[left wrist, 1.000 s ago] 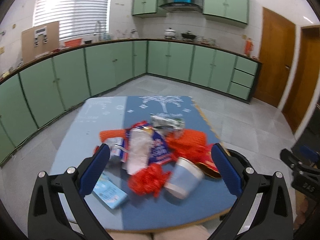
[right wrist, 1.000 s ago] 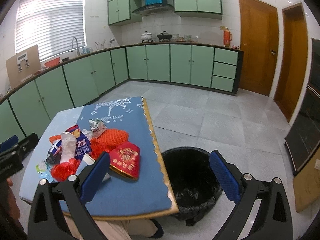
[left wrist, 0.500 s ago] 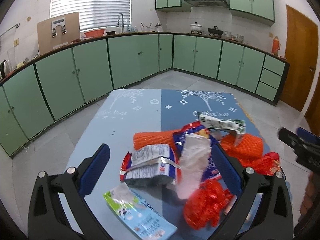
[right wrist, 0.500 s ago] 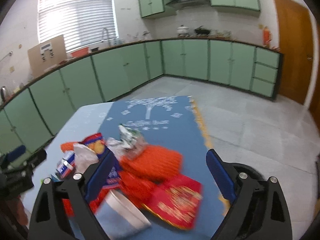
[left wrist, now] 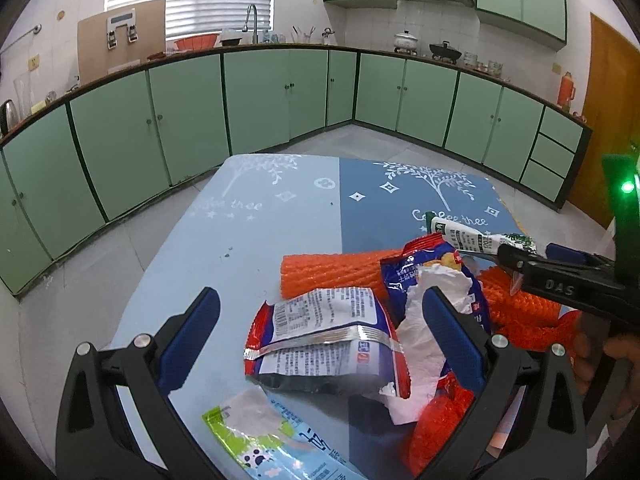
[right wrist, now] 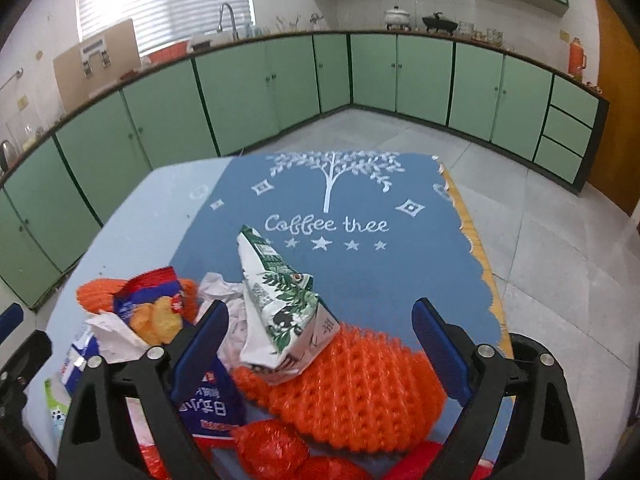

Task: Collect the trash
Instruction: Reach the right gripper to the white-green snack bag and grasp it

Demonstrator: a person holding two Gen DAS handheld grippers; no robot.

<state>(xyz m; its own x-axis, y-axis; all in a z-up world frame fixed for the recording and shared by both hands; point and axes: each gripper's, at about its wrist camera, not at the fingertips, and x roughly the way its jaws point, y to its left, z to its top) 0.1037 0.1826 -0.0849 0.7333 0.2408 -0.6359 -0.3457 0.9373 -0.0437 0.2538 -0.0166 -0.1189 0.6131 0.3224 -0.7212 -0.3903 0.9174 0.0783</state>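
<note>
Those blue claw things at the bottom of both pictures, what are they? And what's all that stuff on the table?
They are grabbers, one in each of a person's hands, each with a small camera looking along its two fingers. One picture comes from the left grabber, the other from the right grabber. Both are open and hold nothing. On the blue table lies trash: a snack wrapper, crumpled paper, orange foam netting, a green-and-white carton and a chip bag.

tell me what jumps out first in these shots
A heap of trash on the near end of the blue tablecloth: bright orange foam netting with a crushed green-and-white carton lying on it. To the left, a red-and-silver snack wrapper sits between the open left hand-held gripper fingers.
</note>
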